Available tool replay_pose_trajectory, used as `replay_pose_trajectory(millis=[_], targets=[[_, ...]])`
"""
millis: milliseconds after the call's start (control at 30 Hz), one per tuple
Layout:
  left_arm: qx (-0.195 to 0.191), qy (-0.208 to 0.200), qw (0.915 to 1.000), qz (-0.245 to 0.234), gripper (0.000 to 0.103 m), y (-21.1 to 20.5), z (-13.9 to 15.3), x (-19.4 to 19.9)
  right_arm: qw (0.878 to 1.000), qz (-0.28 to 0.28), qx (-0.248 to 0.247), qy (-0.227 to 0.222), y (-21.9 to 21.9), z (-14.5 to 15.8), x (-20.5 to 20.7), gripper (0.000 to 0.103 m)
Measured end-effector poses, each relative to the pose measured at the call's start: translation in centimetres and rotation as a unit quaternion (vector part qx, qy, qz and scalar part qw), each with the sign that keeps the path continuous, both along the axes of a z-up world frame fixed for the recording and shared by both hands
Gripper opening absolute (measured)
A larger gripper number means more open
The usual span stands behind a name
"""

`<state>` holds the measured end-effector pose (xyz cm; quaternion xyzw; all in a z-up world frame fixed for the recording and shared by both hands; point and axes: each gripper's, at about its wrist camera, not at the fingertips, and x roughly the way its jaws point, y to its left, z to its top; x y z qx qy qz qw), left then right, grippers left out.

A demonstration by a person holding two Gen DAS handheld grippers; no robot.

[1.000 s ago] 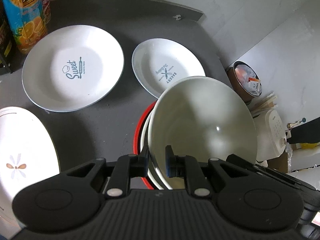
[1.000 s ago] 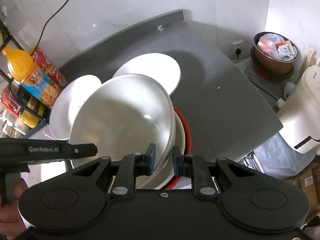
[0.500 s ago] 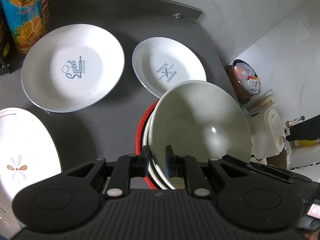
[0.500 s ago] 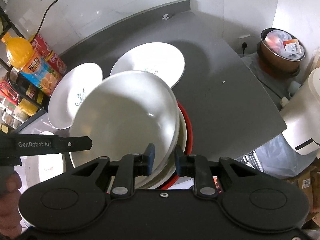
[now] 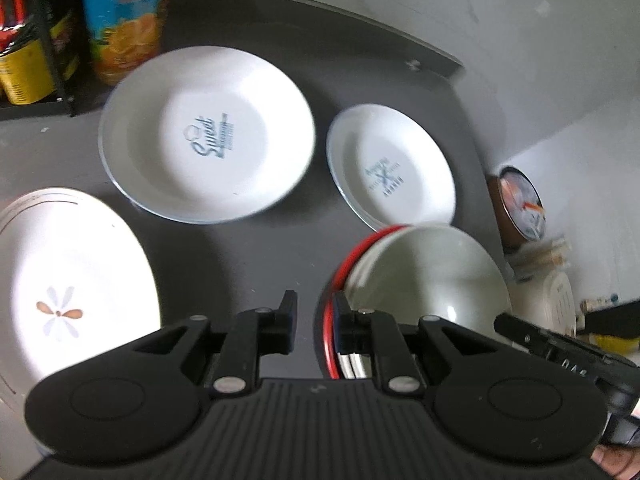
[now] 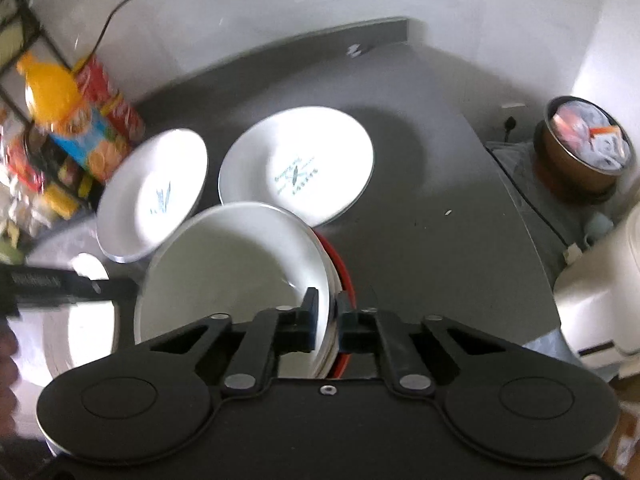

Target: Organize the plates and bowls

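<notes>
Stacked bowls (image 6: 236, 276) hide the red rim (image 6: 344, 276).

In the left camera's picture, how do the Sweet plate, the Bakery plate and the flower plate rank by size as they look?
1. Sweet plate, flower plate: both look large. The flower plate is nearer the camera and cut off by the frame, so I won't rank these two.
2. Bakery plate: clearly the smallest.
</notes>
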<state>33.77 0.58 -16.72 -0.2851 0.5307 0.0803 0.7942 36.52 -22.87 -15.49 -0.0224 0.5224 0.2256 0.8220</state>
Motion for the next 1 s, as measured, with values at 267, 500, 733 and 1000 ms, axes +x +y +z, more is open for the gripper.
replay_pose_trajectory(millis=[267, 500, 733, 1000], targets=[[0.018, 0.011, 0.9975, 0.068, 0.015, 1.9, 0.1, 0.5, 0.998, 0.04, 0.038, 0.025, -0.4, 1.1, 3.5, 0.036], [0.037, 0.022, 0.9889, 0.142, 0.017, 3.4, 0.4, 0.1, 0.991, 0.11, 0.074, 0.021, 2.7, 2.2, 6.7, 0.036], [0.07, 0.028, 0.9744, 0.212, 0.041, 4.9, 1.9, -1.8, 0.978, 0.176, 0.103, 0.041, 6.7, 2.6, 8.0, 0.036], [0.076, 0.029, 0.9643, 0.252, 0.049, 7.8, 1.8, -3.2, 0.976, 0.174, 0.121, 0.055, 10.8, 2.9, 8.6, 0.036]])
